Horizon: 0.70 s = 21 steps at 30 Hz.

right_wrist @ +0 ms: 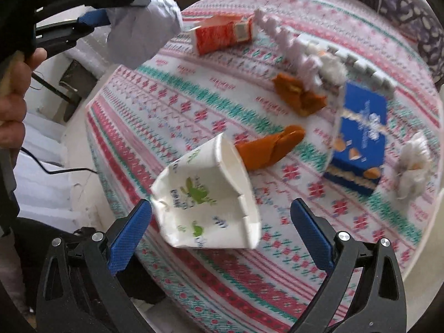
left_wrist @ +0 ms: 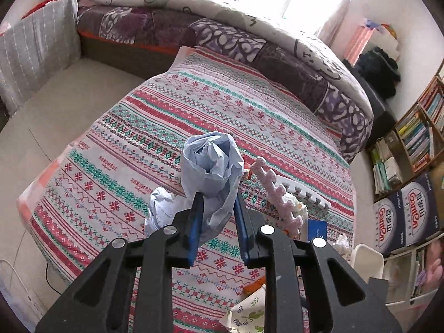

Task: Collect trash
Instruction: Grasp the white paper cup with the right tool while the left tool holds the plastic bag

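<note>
My left gripper (left_wrist: 217,202) is shut on a crumpled pale-blue paper ball (left_wrist: 211,166), held above the patterned tablecloth (left_wrist: 194,105). The right wrist view shows that same gripper (right_wrist: 111,5) at the upper left with the ball (right_wrist: 141,19), a hand behind it. My right gripper (right_wrist: 220,222) stands open over a crushed white paper cup (right_wrist: 205,194) that lies on its side between the blue fingertips, pads apart from it. Other trash on the cloth: a red carton (right_wrist: 222,34), two orange wrappers (right_wrist: 299,94) (right_wrist: 269,147), a blue box (right_wrist: 360,136) and a white tissue wad (right_wrist: 410,163).
A second crumpled white paper (left_wrist: 161,208) lies left of the held ball. A pink toothed foam strip (left_wrist: 274,191) crosses the table's right side. Behind are a bed with a quilt (left_wrist: 222,19), and at right a bookshelf (left_wrist: 416,133) and stacked boxes (left_wrist: 408,211).
</note>
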Available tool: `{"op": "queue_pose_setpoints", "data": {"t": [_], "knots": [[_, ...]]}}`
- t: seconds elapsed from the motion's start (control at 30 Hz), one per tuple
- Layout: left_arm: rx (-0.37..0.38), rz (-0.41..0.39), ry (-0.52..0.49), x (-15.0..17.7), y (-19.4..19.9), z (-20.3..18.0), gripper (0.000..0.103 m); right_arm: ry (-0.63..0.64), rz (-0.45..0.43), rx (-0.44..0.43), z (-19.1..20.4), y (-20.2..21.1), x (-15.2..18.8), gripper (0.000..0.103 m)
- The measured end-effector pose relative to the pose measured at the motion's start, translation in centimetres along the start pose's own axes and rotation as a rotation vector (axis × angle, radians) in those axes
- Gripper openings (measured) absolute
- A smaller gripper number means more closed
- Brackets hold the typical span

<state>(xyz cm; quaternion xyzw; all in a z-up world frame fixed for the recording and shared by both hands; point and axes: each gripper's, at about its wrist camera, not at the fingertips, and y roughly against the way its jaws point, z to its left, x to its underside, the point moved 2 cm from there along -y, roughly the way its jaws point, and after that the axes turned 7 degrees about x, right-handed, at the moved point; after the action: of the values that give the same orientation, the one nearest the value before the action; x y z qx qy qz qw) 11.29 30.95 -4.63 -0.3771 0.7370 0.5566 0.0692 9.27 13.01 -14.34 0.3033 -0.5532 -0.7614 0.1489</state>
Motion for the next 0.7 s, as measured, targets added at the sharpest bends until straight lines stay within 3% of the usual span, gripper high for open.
{"op": "queue_pose_setpoints", "data": {"t": [0.37,0.47,0.7], "knots": [[0.012,-0.027,0.059,-0.6,1.7,1.9,0.024,0.157,-0.026,0.162,3.2,-1.5,1.2,0.096],[0.008,-0.035,0.077,-0.7,2.0,2.5,0.024,0.133,-0.013,0.104,2.9,-1.7,0.9,0.074],[-0.006,-0.049,0.096,-0.9,2.3,3.3,0.024,0.051,-0.104,-0.068,2.2,1.6,-0.8,0.072]]}}
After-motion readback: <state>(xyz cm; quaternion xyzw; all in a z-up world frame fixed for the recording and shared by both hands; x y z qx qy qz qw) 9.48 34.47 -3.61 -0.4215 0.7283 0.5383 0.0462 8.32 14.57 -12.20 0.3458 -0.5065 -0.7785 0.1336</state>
